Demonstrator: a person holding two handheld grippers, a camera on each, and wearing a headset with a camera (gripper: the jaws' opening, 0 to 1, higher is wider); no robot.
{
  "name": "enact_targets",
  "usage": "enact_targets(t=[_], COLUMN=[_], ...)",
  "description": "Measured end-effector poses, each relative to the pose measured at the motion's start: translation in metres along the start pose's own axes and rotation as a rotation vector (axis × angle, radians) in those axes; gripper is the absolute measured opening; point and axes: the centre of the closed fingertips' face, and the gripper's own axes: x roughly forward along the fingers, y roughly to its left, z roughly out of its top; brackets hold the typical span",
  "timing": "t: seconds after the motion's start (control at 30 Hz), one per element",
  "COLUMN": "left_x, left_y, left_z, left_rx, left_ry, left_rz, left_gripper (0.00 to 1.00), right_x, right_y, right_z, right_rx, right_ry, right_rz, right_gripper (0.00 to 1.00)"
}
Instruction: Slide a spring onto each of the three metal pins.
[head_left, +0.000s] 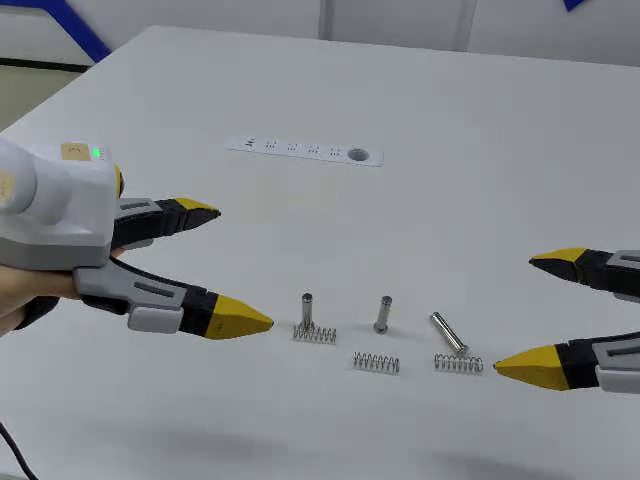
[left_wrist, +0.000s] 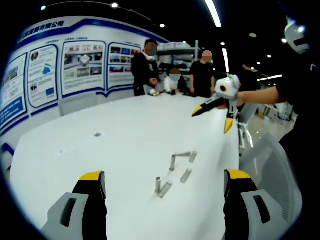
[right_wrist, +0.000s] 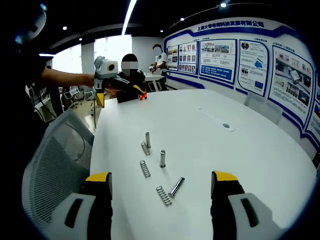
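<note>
The middle pin (head_left: 383, 313) stands upright on the white table (head_left: 480, 150), bare of any spring. The middle spring (head_left: 376, 362) lies flat just in front of it, on the person's side. To its left the left pin (head_left: 307, 310) also stands upright, with the left spring (head_left: 314, 335) lying at its foot. To its right the right pin (head_left: 448, 333) lies on its side, one end beside the right spring (head_left: 458, 363). Farther left of the middle pin the left gripper (head_left: 242, 267) hovers with jaws spread wide, holding nothing. Farther right, the right gripper (head_left: 516, 314) is equally wide and empty, its lower tip near the right spring. Well beyond the middle pin a socket strip (head_left: 305, 149) sits flush in the table.
</note>
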Motion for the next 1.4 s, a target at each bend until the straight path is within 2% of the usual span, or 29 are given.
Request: enact_targets(t=[0.27, 0.6, 1.0, 1.17, 1.3, 1.4], left_x=[0.003, 0.007, 0.01, 0.009, 0.01, 0.012], left_y=[-0.001, -0.001, 0.004, 0.008, 0.008, 0.01], left_z=[-0.001, -0.005, -0.012, -0.013, -0.019, -0.019], left_rx=[0.002, -0.013, -0.038, -0.061, -0.068, -0.094], left_ry=[0.001, 0.002, 0.006, -0.014, 0.004, -0.014], left_rz=[-0.007, -0.021, -0.011, 0.006, 0.0, 0.006], left_gripper=[1.0, 1.0, 1.0, 1.0, 1.0, 0.99], right_x=[0.001, 0.006, 0.025, 0.034, 0.041, 0.045], right_y=[-0.001, -0.01, -0.024, -0.028, -0.032, -0.036], right_z=[-0.003, -0.009, -0.017, -0.019, -0.022, -0.026], right_rx=[0.006, 0.034, 0.075, 0.077, 0.088, 0.098], right_ry=[0.014, 0.033, 0.051, 0.06, 0.067, 0.072], right_rz=[0.006, -0.013, -0.036, -0.032, -0.032, -0.04], right_gripper=[0.81, 0.77, 0.7, 0.67, 0.65, 0.62])
